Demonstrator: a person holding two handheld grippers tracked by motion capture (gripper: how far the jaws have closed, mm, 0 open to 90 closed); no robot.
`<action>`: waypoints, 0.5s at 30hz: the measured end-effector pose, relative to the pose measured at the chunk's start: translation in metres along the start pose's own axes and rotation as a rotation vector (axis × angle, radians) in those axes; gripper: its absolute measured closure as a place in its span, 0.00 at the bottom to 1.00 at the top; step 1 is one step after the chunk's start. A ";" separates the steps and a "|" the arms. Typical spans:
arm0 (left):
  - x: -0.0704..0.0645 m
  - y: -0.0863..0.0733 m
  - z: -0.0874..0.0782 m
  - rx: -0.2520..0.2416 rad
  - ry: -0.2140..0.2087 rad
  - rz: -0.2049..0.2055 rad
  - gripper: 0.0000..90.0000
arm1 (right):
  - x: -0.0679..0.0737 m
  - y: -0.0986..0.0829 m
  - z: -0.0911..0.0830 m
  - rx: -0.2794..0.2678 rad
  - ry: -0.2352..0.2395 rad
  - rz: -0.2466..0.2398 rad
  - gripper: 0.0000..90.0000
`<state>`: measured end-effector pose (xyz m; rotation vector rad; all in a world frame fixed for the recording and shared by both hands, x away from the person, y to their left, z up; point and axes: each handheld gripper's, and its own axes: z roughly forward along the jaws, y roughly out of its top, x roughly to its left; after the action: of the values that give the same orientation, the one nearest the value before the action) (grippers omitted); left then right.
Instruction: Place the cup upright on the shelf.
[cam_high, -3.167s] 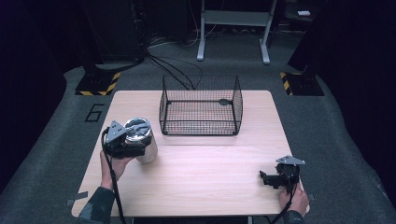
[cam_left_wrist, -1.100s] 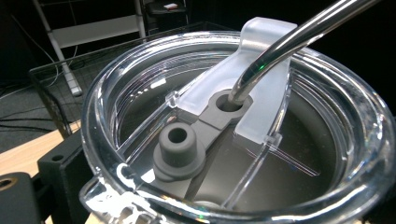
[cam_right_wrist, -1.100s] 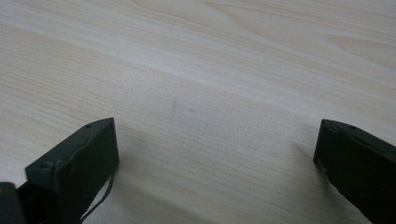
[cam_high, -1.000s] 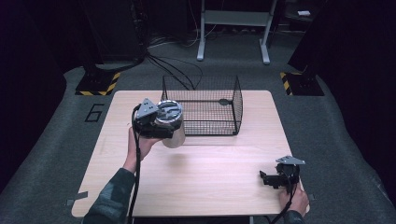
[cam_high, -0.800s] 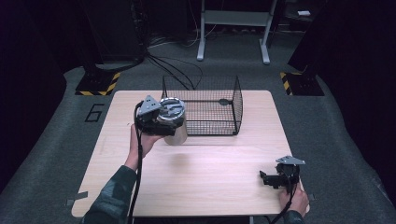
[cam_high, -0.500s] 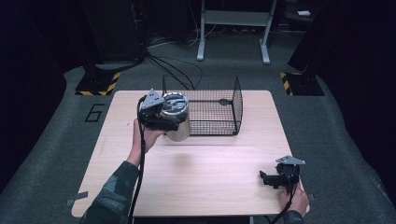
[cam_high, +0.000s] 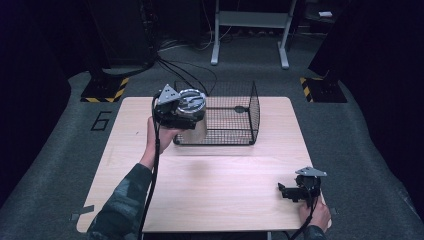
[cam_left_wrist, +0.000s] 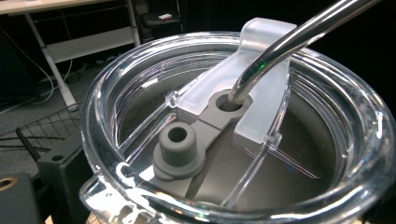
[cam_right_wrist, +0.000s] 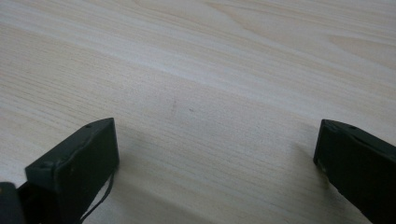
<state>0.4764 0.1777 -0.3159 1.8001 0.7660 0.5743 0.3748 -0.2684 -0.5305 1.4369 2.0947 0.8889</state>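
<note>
High view, left gripper (cam_high: 186, 116) clamped on lidded tumbler (cam_high: 192, 112) at wire basket's (cam_high: 227, 114) left wall, right gripper (cam_high: 290, 191) spread apart on desk (cam_high: 220, 195) near right front corner

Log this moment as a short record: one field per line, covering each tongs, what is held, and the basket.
left tongs: raised above the table, at the basket's left front corner
held item: steel tumbler with clear lid and metal straw, gripped by the left tongs
right tongs: open, holding nothing, low at the table's near right corner
wire basket: black, at the table's far middle
table: light wood
</note>
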 end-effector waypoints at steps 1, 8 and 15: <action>0.001 0.004 0.003 0.001 0.003 0.007 0.04 | 0.000 0.000 0.000 0.000 0.000 0.002 0.00; 0.004 0.016 0.013 0.001 0.011 0.021 0.04 | 0.000 0.000 0.000 0.000 0.000 0.001 0.00; 0.007 0.024 0.024 -0.001 0.024 0.018 0.04 | 0.000 0.000 0.000 0.000 0.000 0.001 0.00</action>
<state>0.5034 0.1614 -0.3013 1.8041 0.7665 0.6092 0.3748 -0.2684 -0.5305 1.4378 2.0946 0.8894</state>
